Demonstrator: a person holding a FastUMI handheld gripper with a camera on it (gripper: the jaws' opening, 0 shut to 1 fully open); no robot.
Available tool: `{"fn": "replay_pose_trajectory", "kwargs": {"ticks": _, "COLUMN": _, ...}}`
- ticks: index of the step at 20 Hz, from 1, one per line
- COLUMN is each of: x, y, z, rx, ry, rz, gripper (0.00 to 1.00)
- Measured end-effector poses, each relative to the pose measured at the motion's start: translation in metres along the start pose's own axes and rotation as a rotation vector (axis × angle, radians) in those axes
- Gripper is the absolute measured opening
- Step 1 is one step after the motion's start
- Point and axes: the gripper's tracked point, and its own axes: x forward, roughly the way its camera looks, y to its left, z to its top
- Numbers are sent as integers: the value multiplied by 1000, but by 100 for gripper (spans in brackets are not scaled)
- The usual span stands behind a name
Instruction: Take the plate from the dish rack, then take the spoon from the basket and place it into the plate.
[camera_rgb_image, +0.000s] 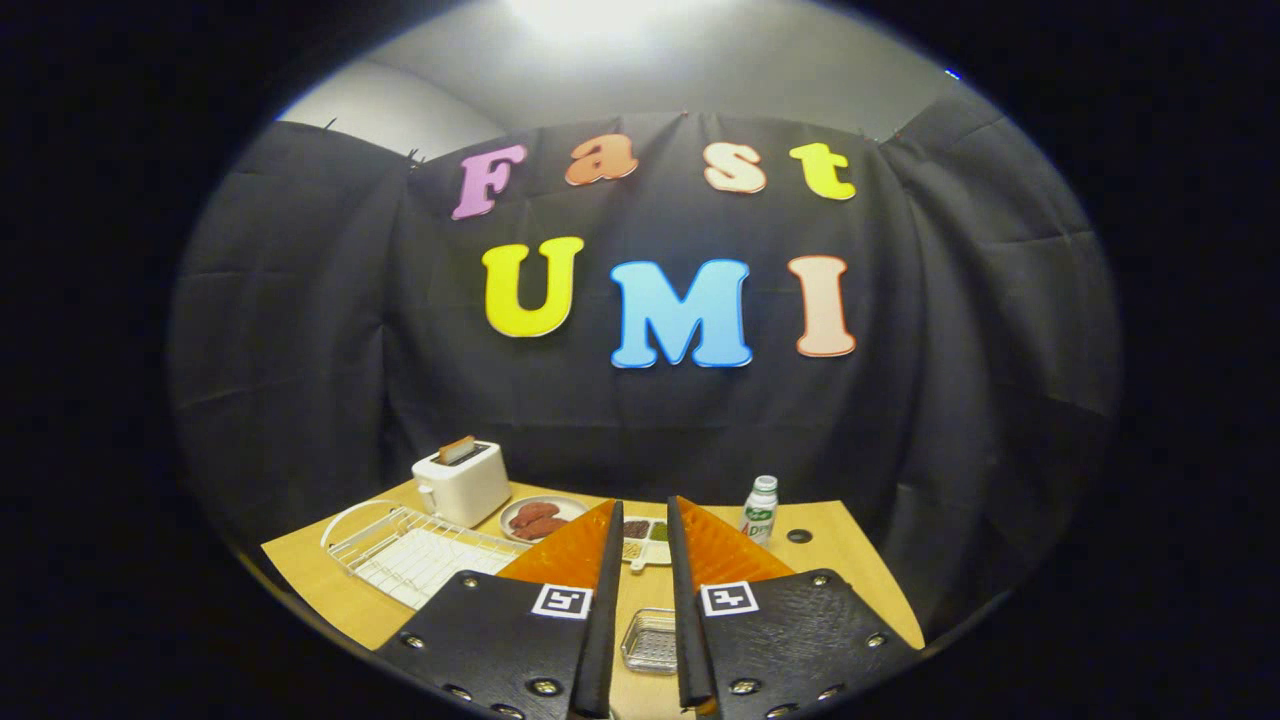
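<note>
A white wire dish rack lies on the wooden table, left of my fingers. At its left end a thin white round rim stands upright; whether it is the plate is too small to tell. A small clear basket sits on the table low between my two fingers, its contents too small to make out. My gripper hangs above the table, open by a narrow gap, with nothing between the fingers.
A white toaster with a slice in it stands behind the rack. Beside it is a plate of brown food. Just beyond the fingertips sits a small divided tray. A small bottle and a dark round spot are ahead right.
</note>
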Motion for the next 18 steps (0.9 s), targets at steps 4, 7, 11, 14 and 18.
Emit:
{"fn": "replay_pose_trajectory", "kwargs": {"ticks": 4, "x": -3, "y": -17, "z": 26, "rx": 97, "ry": -91, "rz": -26, "gripper": 95}}
{"fn": "replay_pose_trajectory", "kwargs": {"ticks": 7, "x": -3, "y": -40, "z": 6, "rx": 126, "ry": -25, "rz": -73, "gripper": 95}}
{"fn": "replay_pose_trajectory", "kwargs": {"ticks": 11, "x": -9, "y": -49, "z": 4, "rx": 151, "ry": -35, "rz": -66, "gripper": 95}}
{"fn": "replay_pose_trajectory", "kwargs": {"ticks": 14, "x": -11, "y": -58, "z": 5, "rx": 121, "ry": -51, "rz": -66, "gripper": 95}}
{"fn": "replay_pose_trajectory", "kwargs": {"ticks": 18, "x": -8, "y": -67, "z": 2, "rx": 108, "ry": -39, "rz": -65, "gripper": 95}}
